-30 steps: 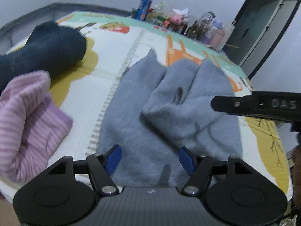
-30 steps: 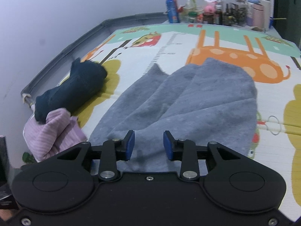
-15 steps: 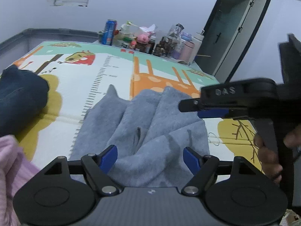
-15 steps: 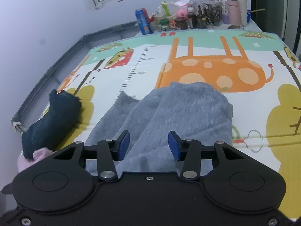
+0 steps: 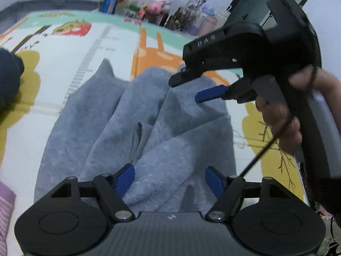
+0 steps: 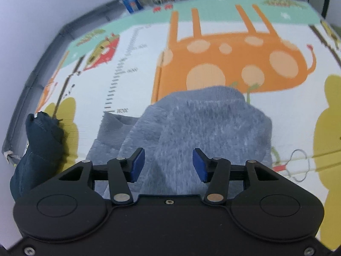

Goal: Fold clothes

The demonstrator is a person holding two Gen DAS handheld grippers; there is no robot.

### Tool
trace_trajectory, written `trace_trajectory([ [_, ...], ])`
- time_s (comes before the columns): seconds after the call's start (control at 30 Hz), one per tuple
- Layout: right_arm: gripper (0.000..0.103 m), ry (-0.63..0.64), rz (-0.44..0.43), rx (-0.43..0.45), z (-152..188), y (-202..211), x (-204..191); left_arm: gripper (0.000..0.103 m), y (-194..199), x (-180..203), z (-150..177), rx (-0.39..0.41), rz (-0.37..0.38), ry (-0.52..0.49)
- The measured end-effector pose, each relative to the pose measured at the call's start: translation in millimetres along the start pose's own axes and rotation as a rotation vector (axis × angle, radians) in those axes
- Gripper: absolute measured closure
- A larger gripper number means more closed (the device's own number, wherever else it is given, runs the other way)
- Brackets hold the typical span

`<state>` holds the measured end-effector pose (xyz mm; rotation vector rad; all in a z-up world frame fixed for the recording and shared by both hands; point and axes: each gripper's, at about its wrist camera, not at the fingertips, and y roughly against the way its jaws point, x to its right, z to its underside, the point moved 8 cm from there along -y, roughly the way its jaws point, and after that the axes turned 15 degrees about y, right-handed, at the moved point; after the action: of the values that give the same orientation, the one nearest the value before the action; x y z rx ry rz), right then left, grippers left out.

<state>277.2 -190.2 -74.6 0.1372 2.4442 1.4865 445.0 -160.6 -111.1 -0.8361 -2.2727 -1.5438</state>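
Observation:
A grey fleece garment [image 5: 149, 123] lies crumpled on the printed play mat [image 5: 70, 49]; it also shows in the right wrist view [image 6: 204, 125]. My left gripper [image 5: 170, 180] is open and empty, low over the garment's near part. My right gripper [image 6: 168, 163] is open and empty, hovering over the garment's right side. It shows from the side in the left wrist view [image 5: 191, 87], held by a hand above the cloth. A rolled dark blue garment [image 6: 38, 147] lies at the mat's left edge. A pink striped garment [image 5: 5, 213] lies at the near left.
Several bottles, cans and jars [image 5: 162, 10] stand in a row at the mat's far end. A grey raised border [image 6: 36, 68] runs along the mat's left side. A dark door [image 5: 277, 6] is at the far right.
Both grippers have moved forward over the grey garment. The right gripper's jaws have opened wider and it now hangs closer across the left view. The view has swung off the pink and dark garments.

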Motion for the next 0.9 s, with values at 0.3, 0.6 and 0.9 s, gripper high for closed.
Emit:
trace_trajectory([
  [0.3, 0.095, 0.017, 0.091, -0.095, -1, -40, -1, 0.054, -6, -26, 7, -0.042, -0.016, 0.110],
  [0.6, 0.102, -0.046, 0.024, -0.040, 0, -20, 19, 0.065, 4, -33, 11, -0.039, -0.005, 0.129],
  [0.9, 0.067, -0.064, -0.001, -0.071, -5, -15, 7, 0.034, -2, -21, 11, -0.026, -0.066, 0.032],
])
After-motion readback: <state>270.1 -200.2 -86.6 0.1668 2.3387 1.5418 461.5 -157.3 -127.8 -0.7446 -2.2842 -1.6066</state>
